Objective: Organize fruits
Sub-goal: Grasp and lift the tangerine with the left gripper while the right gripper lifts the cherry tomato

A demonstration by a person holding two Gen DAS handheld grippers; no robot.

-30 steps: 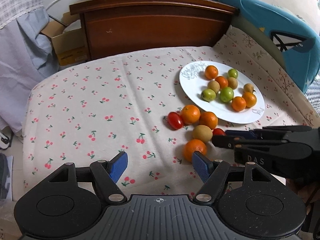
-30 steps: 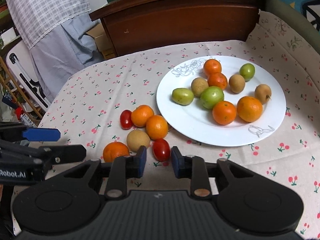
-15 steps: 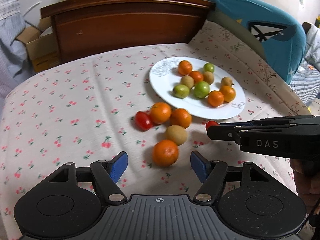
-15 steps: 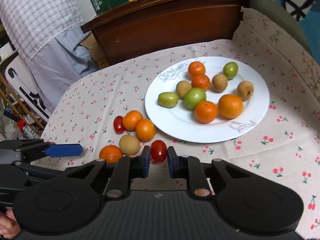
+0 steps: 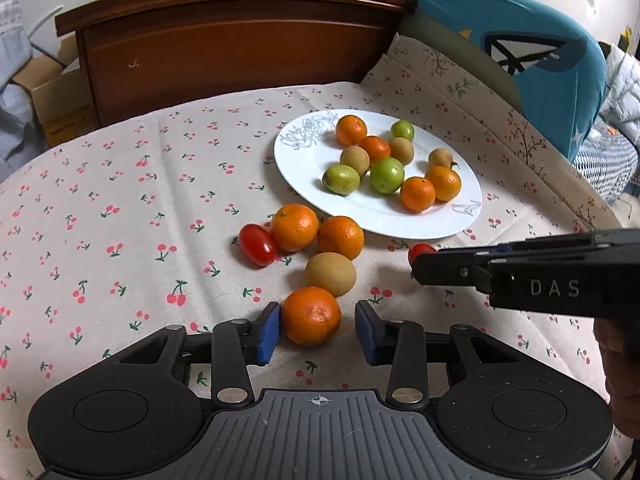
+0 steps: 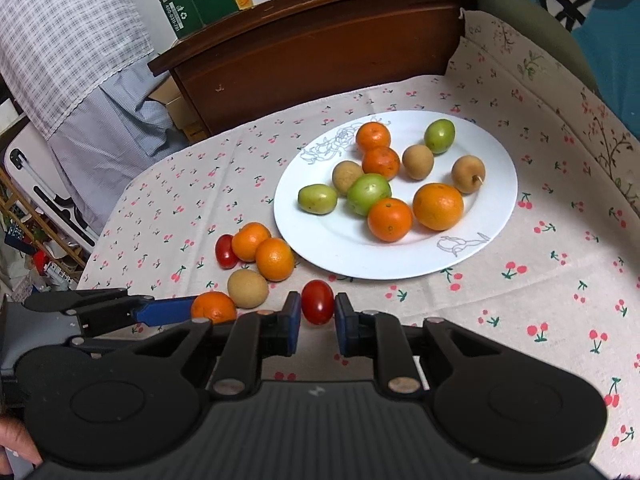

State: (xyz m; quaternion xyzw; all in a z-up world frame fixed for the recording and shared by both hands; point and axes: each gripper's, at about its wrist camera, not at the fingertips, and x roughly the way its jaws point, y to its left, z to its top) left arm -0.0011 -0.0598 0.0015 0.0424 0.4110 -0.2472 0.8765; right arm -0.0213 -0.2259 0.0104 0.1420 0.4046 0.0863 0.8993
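We list the contents from left to right across a tabletop [image 5: 120, 200] covered in a cherry-print cloth. Farthest left on the cloth lies a cherry tomato [image 5: 258, 245], touching the first of two mandarins [image 5: 295, 227] that sit side by side, the second mandarin [image 5: 341, 237] just short of the plate's near rim. In front of these rests a tan round fruit [image 5: 330, 273], and nearer still a third mandarin [image 5: 311, 315] sits between the blue pads of the left gripper [image 5: 316, 330]; we find its jaws closing, the left pad against the peel and the right pad with a small gap beside it. Next comes the right gripper [image 6: 317, 314], its jaws clenched on a second cherry tomato [image 6: 317, 307], which we note just in front of the plate. In the left wrist view only part of that tomato [image 5: 420, 250] shows at the tip of the black fingers. Then comes the white plate [image 6: 332, 240], bearing four mandarins, three green fruits and four tan round fruits in a loose cluster. Behind the tabletop we record a dark wooden headboard [image 5: 240, 40], and at the far right a blue cushion [image 5: 540, 60].
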